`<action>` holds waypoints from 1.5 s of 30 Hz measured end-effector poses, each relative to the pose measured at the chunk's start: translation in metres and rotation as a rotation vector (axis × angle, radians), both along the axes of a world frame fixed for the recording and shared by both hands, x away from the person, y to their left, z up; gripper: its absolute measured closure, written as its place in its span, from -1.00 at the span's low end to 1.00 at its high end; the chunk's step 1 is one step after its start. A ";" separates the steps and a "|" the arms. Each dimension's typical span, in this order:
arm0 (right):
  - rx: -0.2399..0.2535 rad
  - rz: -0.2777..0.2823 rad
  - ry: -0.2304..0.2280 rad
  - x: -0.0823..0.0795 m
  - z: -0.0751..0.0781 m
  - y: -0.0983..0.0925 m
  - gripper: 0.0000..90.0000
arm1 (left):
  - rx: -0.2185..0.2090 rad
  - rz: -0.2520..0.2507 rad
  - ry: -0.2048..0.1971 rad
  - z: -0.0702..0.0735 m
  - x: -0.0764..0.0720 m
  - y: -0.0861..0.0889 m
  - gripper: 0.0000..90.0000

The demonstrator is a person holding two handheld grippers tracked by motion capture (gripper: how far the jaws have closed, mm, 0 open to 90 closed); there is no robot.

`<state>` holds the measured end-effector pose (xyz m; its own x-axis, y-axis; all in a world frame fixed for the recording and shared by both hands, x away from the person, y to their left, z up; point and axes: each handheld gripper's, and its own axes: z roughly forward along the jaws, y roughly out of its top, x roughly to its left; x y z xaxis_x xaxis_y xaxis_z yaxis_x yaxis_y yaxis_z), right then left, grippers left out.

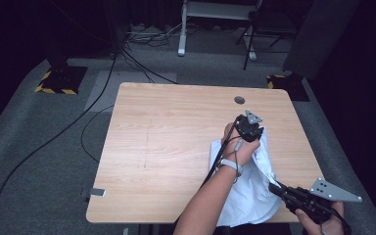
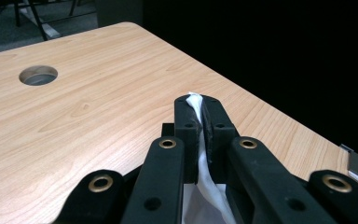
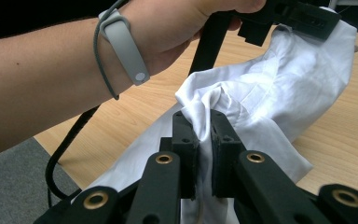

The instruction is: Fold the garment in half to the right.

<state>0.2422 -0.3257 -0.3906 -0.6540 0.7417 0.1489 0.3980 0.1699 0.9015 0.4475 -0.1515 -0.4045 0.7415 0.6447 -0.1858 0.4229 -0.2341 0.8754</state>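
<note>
The white cloth (image 1: 252, 183) lies at the near right part of the surface (image 1: 166, 147), bunched and partly lifted, with its lower end spilling over the near edge toward me. It runs as a long band from the far end, up by my left gripper (image 1: 252, 133), back and rightward to my right gripper (image 1: 276, 188), so its long axis goes roughly away from me and a little to the left.

My left gripper (image 2: 199, 109) is closed tight on a thin fold of the cloth (image 2: 196, 103), the fabric pinched flat between the two black jaws and trailing down behind them. My right gripper (image 3: 201, 126) is likewise clamped on a gathered ridge of the cloth (image 3: 270, 98), with the jaws nearly together and fabric bulging above them.

The left grip is the farther one, held above the surface; the right is nearer to me, at the edge. I judge that the coming move turns on drawing these two points apart along that line to pull the band straight. Beyond the left gripper the surface is bare wood with a round cable hole (image 1: 239, 100) toward the far side.
</note>
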 end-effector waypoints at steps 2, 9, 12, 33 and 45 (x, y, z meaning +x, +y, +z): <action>-0.006 0.000 -0.001 0.000 0.000 0.000 0.83 | -0.007 0.002 0.003 -0.002 0.000 -0.002 0.87; -0.070 -0.102 -0.020 0.001 0.004 -0.011 -0.52 | -0.158 0.071 -0.039 0.004 0.002 0.007 -0.24; -0.051 -0.126 -0.038 0.000 0.011 -0.021 -0.58 | -0.190 0.082 -0.059 0.012 0.000 0.015 -0.39; -0.114 -0.122 -0.096 0.010 0.020 -0.029 -0.66 | -0.159 0.144 -0.044 0.017 -0.009 0.059 -0.51; -0.214 0.005 -0.078 0.025 0.005 -0.035 -0.67 | -0.083 0.104 -0.127 0.012 -0.045 0.079 -0.60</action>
<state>0.2675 -0.3604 -0.3860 -0.6613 0.7475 -0.0624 0.3269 0.3621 0.8729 0.4028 -0.0720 -0.3927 0.6927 0.7054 -0.1504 0.3258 -0.1200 0.9378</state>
